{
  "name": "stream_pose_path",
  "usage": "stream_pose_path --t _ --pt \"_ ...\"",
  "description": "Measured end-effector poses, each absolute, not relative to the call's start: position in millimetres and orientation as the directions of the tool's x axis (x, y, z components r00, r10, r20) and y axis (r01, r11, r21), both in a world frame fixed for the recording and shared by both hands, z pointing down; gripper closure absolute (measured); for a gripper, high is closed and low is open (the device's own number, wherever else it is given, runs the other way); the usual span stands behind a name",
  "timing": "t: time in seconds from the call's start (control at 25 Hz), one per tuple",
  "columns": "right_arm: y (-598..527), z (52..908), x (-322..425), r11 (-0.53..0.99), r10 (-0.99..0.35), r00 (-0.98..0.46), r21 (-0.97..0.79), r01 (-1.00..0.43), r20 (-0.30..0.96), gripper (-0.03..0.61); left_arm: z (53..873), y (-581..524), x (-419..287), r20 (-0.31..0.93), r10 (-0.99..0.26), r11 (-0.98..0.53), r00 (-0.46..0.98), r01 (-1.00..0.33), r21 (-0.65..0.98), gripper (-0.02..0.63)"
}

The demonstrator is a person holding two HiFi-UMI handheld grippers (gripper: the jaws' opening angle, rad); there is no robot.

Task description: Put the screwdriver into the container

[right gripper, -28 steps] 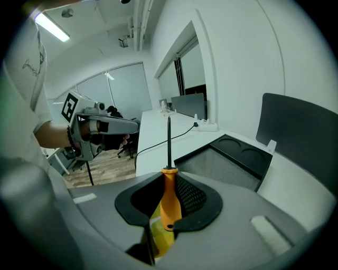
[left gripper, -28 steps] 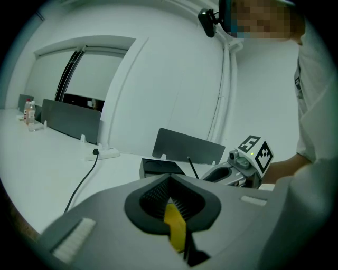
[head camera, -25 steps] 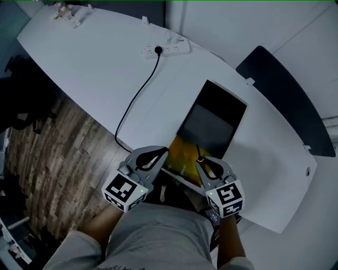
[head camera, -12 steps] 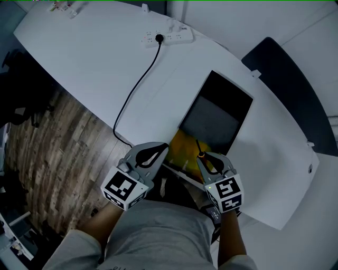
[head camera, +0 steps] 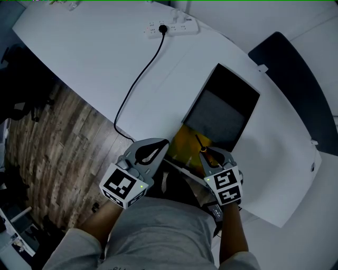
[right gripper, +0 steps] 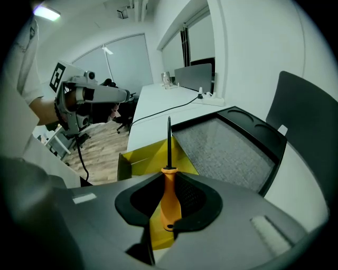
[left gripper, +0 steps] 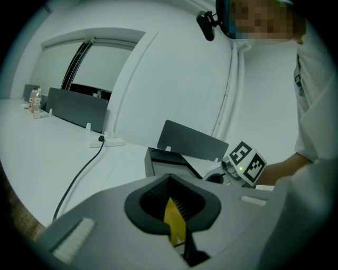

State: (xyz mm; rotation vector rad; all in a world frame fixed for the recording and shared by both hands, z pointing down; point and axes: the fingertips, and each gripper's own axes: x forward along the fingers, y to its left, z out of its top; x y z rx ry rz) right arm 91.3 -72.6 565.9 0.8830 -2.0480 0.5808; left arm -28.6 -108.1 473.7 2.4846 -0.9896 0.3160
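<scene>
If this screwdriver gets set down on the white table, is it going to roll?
Likely yes: the screwdriver has a rounded orange handle and thin shaft, and the table looks flat and smooth. It seems stiff: held in the right gripper, it sticks straight out without sagging.

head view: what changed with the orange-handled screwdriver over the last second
The right gripper sank slightly, tipping the orange-handled screwdriver down toward the open yellow container. Unchanged: its grip on the handle, and the left gripper pinching the container's edge.

Dim, bluish light throughout; a ceiling lamp (right gripper: 45, 11) glows overhead, and both gripper views bend and darken at their edges.
</scene>
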Motion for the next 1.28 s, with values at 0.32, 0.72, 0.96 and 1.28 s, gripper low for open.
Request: stream_pose_path --t 0.32,0.72,0.96,1.28 --pt "-73 587 90 0.668 -0.331 -0.371 -0.062 -0.742 0.868 0.492 480 -111 -32 0.371 -0.59 -0.637 0.717 -0.696 0.331 0.614" --pt "-72 604 89 0.71 -0.261 -0.313 -0.038 -0.703 0.913 0.492 487 -115 -37 0.381 -0.582 -0.634 0.719 -0.694 0.34 0.614" --pt "-72 614 90 0.727 -0.22 -0.276 -0.031 -0.686 0.936 0.491 491 -116 -39 0.384 -0.58 -0.63 0.719 -0.694 0.347 0.614" --pt "-72 623 88 0.737 -0.184 -0.251 -0.036 -0.675 0.95 0.489 495 -117 -44 0.389 -0.578 -0.625 0.717 -0.696 0.355 0.614"
